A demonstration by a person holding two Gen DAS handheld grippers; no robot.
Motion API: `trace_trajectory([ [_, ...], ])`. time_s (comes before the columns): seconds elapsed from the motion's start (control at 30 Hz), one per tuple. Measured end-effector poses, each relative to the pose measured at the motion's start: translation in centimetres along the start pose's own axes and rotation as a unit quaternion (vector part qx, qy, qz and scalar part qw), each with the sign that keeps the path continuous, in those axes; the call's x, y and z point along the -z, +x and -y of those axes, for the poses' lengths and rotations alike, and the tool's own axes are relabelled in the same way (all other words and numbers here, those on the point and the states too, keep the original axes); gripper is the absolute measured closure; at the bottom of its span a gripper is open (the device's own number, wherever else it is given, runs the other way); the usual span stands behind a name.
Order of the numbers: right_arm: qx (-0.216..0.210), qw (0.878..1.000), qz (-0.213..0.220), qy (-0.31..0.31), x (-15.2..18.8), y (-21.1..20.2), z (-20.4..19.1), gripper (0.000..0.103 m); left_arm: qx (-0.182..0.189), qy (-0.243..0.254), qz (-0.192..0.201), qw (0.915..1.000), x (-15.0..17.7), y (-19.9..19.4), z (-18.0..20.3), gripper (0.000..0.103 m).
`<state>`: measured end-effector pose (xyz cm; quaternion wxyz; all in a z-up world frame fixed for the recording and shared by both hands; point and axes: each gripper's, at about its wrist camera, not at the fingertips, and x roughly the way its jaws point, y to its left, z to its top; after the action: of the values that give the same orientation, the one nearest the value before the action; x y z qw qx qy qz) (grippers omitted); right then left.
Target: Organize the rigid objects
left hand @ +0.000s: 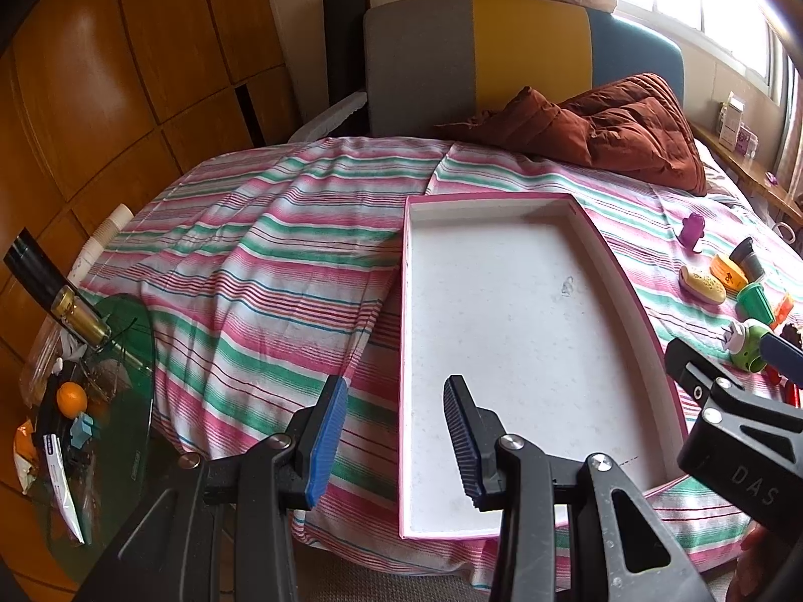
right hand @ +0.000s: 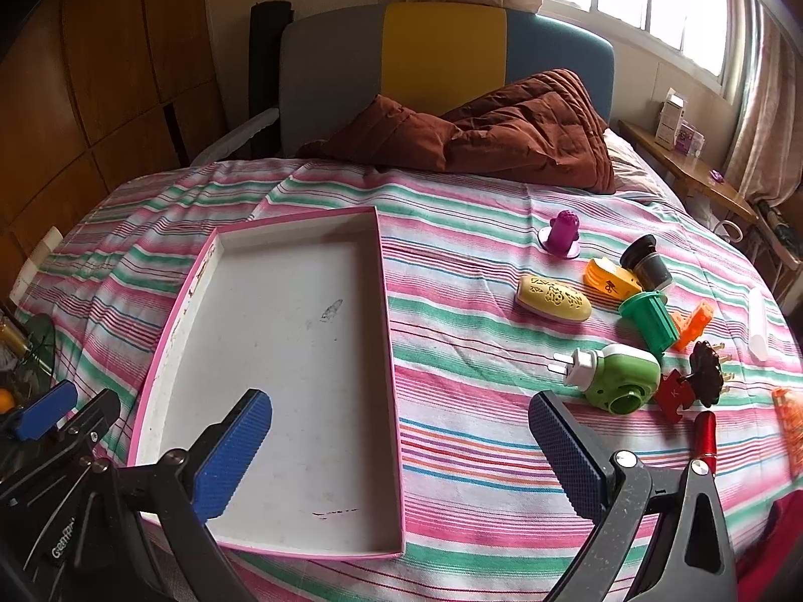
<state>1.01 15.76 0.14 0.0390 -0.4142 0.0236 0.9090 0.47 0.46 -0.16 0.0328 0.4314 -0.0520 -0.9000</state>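
Striped bedding in pink, green and white covers the bed [right hand: 451,451] that serves as the work surface, under a bright window. Task items lie in a loose cluster on the bed's right side: a green plug-in device [right hand: 615,376] with white prongs nearest, a yellow patterned oval case [right hand: 554,298], a green ribbed cup [right hand: 650,318], an orange clip-like piece [right hand: 610,278], a dark cup [right hand: 647,263], a purple figure on a disc base [right hand: 561,233], a red tube [right hand: 703,434] and a dark flower-shaped part [right hand: 705,373]. All appear to be small hard plastic: judged light, stiff and somewhat slick, unlikely to deform under grip. The plug-in device is best taken across its rounded green body, clear of the prongs; the cups across their walls. A shallow pink-edged tray [right hand: 386,351] lies just left of the cluster, holding nothing, the likely destination. Right tongs [right hand: 401,451] stand wide apart, holding nothing, short of the device. Left tongs [left hand: 396,436] are likewise apart over the tray's near left edge. A brown quilt [right hand: 502,135] is bunched at the headboard.
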Motion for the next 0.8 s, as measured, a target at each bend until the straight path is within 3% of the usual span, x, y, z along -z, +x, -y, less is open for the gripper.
trace_trajectory([
  [0.23, 0.000, 1.000, -0.009, 0.025, 0.0, -0.4, 2.4, 0.000, 0.073, -0.001, 0.006, 0.9973, 0.5, -0.4, 0.2, 0.063],
  [0.47, 0.010, 0.998, 0.025, 0.061, -0.1, -2.5, 8.8, 0.001, 0.163, 0.003, 0.015, 0.9865, 1.0, -1.3, 1.3, 0.063],
  [0.53, 0.019, 0.995, 0.041, 0.085, -0.1, -3.3, 11.7, 0.000, 0.173, 0.010, 0.015, 0.9848, 1.0, -1.7, 1.9, 0.063],
  [0.67, 0.038, 0.993, 0.009, 0.109, -0.5, -3.3, 17.9, 0.000, 0.186, 0.033, 0.010, 0.9820, 1.3, -1.7, 3.5, 0.063],
  [0.8, 0.099, 0.991, -0.015, 0.087, 0.0, -2.8, 22.9, 0.004, 0.194, 0.056, 0.020, 0.9793, 1.4, -2.4, 4.8, 0.063],
])
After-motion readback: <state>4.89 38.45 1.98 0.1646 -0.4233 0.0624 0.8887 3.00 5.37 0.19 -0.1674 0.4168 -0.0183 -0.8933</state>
